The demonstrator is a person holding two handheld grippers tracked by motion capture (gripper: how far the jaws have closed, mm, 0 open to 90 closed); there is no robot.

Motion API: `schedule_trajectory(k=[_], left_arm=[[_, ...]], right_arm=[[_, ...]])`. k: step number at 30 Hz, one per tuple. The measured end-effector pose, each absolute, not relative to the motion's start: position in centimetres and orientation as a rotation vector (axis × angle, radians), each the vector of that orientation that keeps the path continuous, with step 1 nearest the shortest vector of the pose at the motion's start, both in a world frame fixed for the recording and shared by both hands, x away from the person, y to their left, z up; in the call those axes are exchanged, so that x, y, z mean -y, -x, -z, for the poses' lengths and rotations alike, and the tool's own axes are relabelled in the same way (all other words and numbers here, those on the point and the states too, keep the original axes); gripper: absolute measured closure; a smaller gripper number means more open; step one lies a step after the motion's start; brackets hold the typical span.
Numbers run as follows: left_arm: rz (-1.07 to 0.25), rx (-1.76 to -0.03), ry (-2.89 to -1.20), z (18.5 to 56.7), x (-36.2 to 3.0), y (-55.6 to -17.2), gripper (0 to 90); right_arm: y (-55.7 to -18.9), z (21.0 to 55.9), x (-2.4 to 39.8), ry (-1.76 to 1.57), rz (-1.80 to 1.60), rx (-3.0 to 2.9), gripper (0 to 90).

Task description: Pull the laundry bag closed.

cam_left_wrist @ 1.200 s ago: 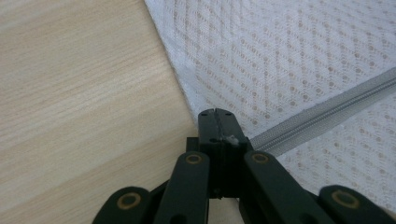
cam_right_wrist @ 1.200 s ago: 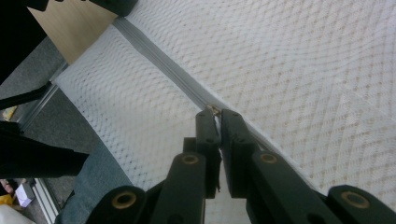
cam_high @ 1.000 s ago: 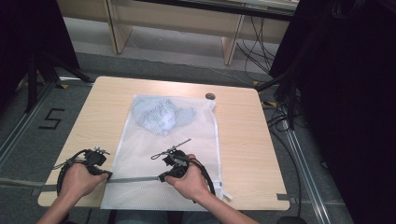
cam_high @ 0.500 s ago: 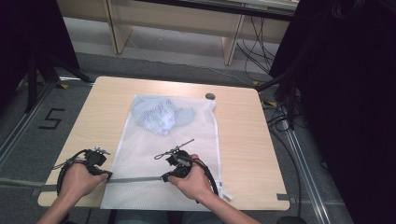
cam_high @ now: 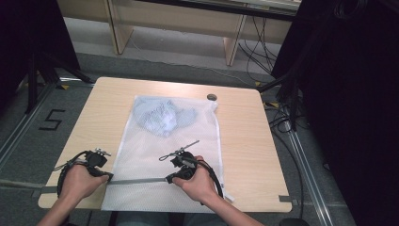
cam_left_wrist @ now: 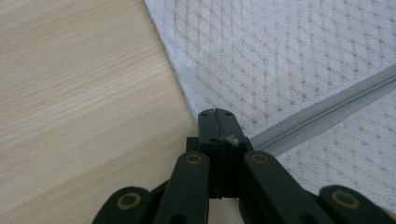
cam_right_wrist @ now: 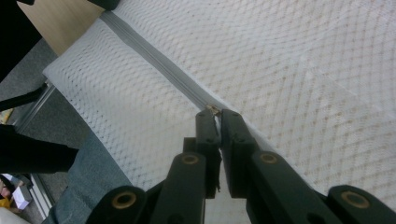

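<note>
left gripper (cam_left_wrist: 215, 114) pinched tight on zipper (cam_high: 139, 180) end at mesh bag (cam_high: 160, 155) edge; right gripper (cam_right_wrist: 215, 113) nips zipper pull (cam_right_wrist: 212, 109), blue cloth (cam_high: 162, 117) inside bag, on table (cam_high: 244, 127).

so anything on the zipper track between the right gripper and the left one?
Nothing visible. The zipper runs bare across the mesh bag from the right gripper to the left gripper. The blue garment lies inside the bag's far end, well off the track.
</note>
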State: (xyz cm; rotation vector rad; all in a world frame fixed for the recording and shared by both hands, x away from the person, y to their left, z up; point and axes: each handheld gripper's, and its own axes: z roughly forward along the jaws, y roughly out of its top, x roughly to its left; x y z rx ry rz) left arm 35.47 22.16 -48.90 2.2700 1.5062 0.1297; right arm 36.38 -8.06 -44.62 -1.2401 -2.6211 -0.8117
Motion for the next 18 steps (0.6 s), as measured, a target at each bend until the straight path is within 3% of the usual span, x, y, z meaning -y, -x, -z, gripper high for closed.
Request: schedule_trajectory(k=[18], left_arm=[[-0.132,-1.507,-2.267,48.9,-22.1,-35.5,89.8]], right_arm=[[-36.5,44.6,9.3,1.261,0.815,2.619,87.1]])
